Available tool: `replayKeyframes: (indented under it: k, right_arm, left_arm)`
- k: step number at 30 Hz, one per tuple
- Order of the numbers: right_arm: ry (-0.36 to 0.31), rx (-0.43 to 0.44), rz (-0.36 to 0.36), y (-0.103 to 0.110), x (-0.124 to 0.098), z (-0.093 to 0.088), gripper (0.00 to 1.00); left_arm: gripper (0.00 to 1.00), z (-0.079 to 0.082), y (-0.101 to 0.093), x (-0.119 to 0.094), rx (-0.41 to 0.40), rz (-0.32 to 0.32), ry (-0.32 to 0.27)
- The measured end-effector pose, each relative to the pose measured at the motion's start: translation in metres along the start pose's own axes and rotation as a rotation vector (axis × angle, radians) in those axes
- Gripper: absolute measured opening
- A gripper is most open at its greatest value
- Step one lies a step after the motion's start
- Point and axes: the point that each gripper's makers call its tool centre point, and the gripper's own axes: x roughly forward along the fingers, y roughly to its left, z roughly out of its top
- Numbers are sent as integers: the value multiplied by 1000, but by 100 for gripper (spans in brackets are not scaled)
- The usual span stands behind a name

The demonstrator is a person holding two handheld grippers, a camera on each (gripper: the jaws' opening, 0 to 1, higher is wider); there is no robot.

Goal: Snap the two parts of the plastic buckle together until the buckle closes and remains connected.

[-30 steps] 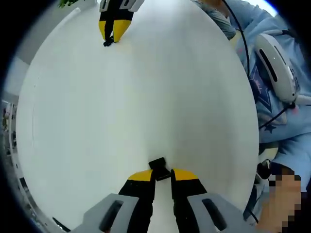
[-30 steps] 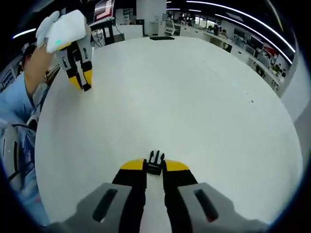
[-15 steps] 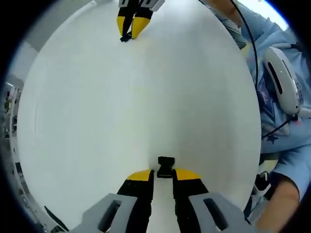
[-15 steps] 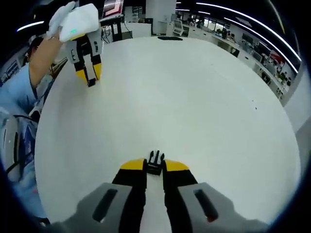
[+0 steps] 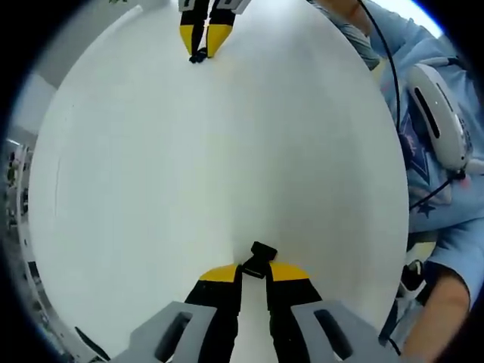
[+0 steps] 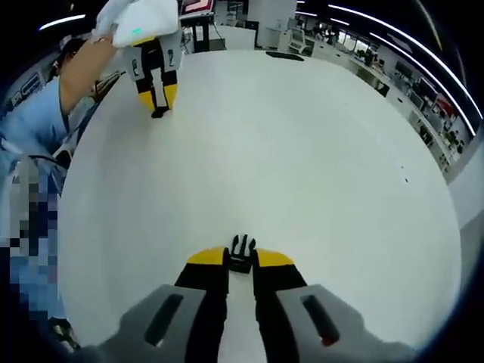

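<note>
My left gripper (image 5: 254,272) is shut on a small black socket half of the buckle (image 5: 259,259), which sticks out tilted between its yellow tips above the white table (image 5: 189,166). My right gripper (image 6: 241,259) is shut on the black pronged half of the buckle (image 6: 241,253), prongs pointing away. In the left gripper view the right gripper (image 5: 201,51) hangs far off at the top with its piece at its tips. In the right gripper view the left gripper (image 6: 159,107) shows at the upper left, held by a gloved hand. The two halves are far apart.
A person in a light blue top (image 5: 435,151) stands at the table's right side in the left gripper view. Desks and office equipment (image 6: 318,45) lie beyond the table's far edge in the right gripper view.
The left gripper's buckle half has tilted between the tips. Each gripper now appears more nearly straight ahead of the other, and the left gripper looks somewhat nearer in the right gripper view.
</note>
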Motion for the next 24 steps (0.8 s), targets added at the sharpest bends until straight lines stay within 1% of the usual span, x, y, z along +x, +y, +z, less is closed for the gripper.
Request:
replayKeyframes:
  k: [5,10,14,20,24]
  right_arm:
    - [11,-24,6,2,0,0,11]
    - [29,-50,17,7,-1,-3,10]
    - [44,-70,23,13,-5,-7,10]
    - [49,-89,34,20,-10,-14,10]
    - [53,-102,37,27,-15,-20,10]
  left_arm:
    - [11,-3,1,0,-12,-3,-16]
    - [11,-5,2,0,-20,1,-13]
    - [11,-6,4,0,-25,3,-12]
    - [11,-5,5,1,-27,9,-9]
    - [11,-4,3,0,-39,8,-20]
